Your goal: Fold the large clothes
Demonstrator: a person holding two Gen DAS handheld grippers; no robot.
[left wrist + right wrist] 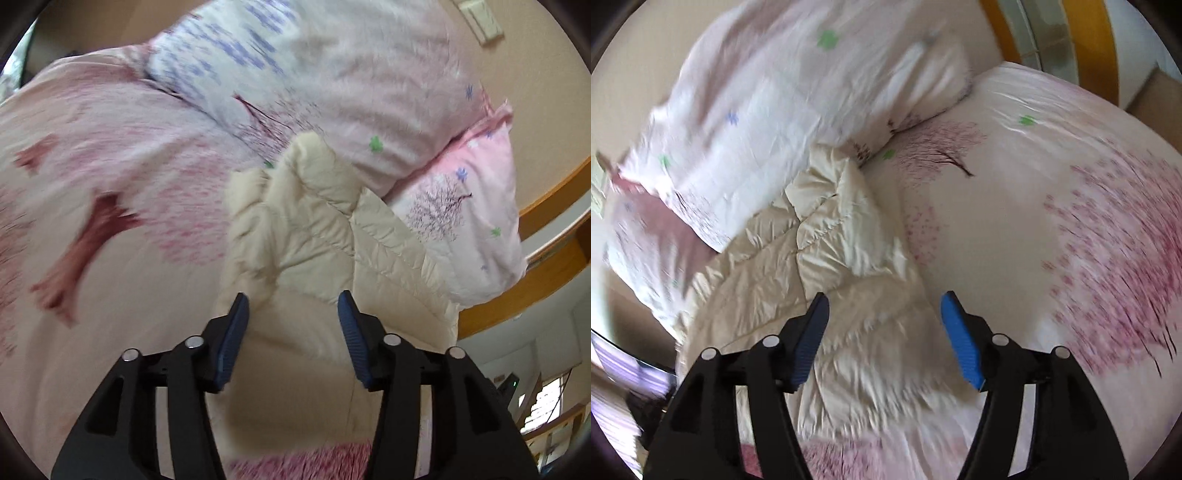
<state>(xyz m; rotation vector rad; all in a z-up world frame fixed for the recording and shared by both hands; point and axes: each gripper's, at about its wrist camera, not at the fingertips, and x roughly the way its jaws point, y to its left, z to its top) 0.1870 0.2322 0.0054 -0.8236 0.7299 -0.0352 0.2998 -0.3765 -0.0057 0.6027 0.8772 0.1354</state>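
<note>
A bed [110, 258] under a pink tree-print sheet carries stacked pillows [369, 92] near a beige wall [535, 110] with wooden trim [554, 192].

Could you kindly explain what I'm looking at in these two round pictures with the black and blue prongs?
These come from cameras mounted on two handheld grippers a person carries, one per hand, each looking along its own fingers. The first shows the left gripper, the second the right gripper; the blue strips are their pads. Both stand open with nothing pinched. Below them a cream quilted jacket lies on a bed with a pink blossom-print sheet, its far end against the pillows. The pictures are blurred.
</note>
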